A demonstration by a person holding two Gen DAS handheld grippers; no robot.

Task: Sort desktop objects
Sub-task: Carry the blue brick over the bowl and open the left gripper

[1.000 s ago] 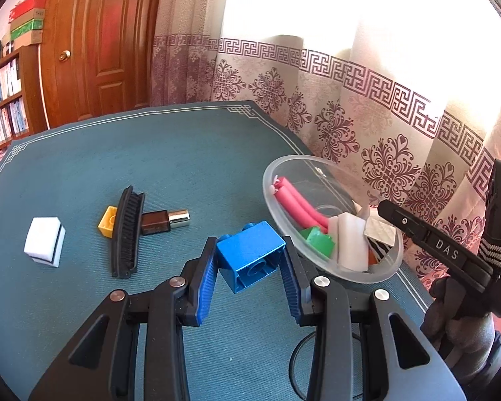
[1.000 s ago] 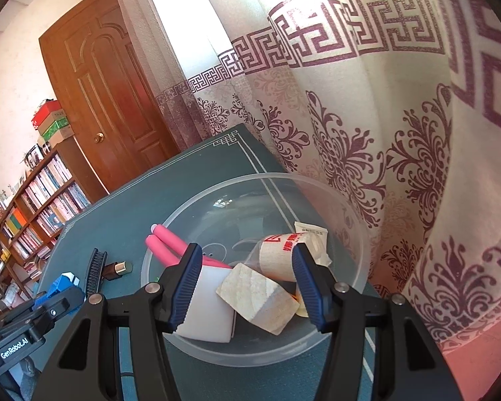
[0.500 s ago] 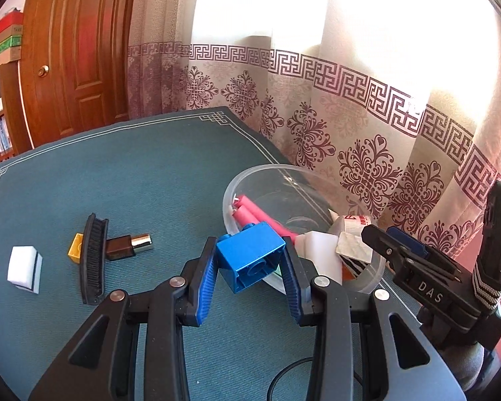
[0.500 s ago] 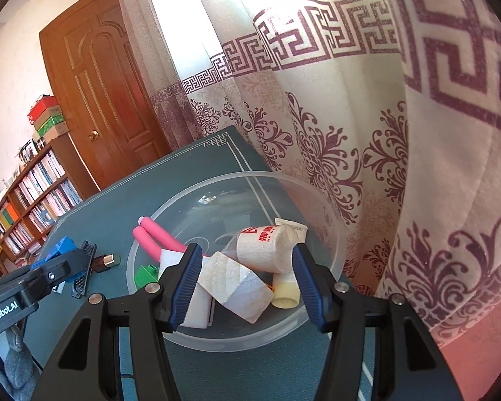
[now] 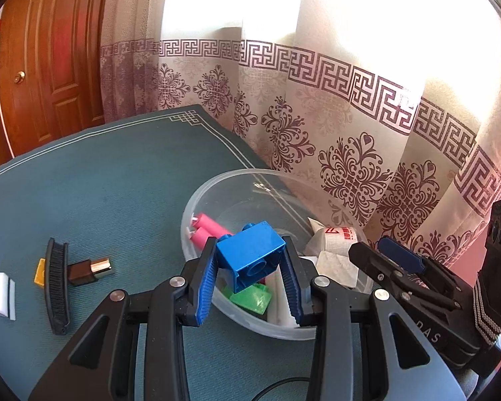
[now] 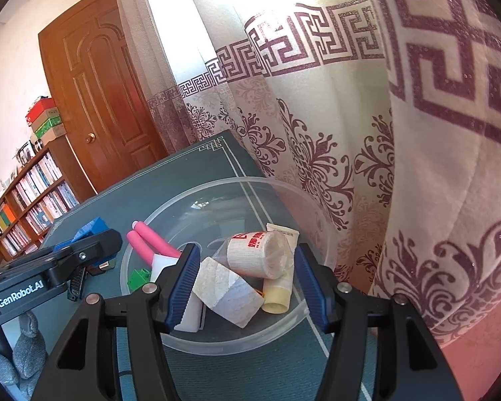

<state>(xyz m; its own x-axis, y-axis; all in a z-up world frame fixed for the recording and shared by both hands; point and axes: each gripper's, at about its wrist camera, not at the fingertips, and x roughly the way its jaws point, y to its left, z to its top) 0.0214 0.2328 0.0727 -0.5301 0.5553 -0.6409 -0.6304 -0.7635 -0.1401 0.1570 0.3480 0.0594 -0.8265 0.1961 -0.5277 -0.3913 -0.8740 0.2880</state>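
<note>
Bowl (image 5: 197, 234) on table (image 5: 117, 193) near curtain (image 5: 350, 133); brush (image 5: 56, 287) left of bowl.

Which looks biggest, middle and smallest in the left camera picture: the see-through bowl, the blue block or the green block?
1. The see-through bowl, easily the largest.
2. The blue block, though it sits close to the camera in the left gripper, so it may look bigger than it is.
3. The green block, partly hidden.

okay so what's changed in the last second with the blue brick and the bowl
The left tongs, shut on the blue brick, carried it from beside the clear bowl to over its rim. The right tongs opened slightly, holding nothing. The brush and bowl contents stayed put.
</note>
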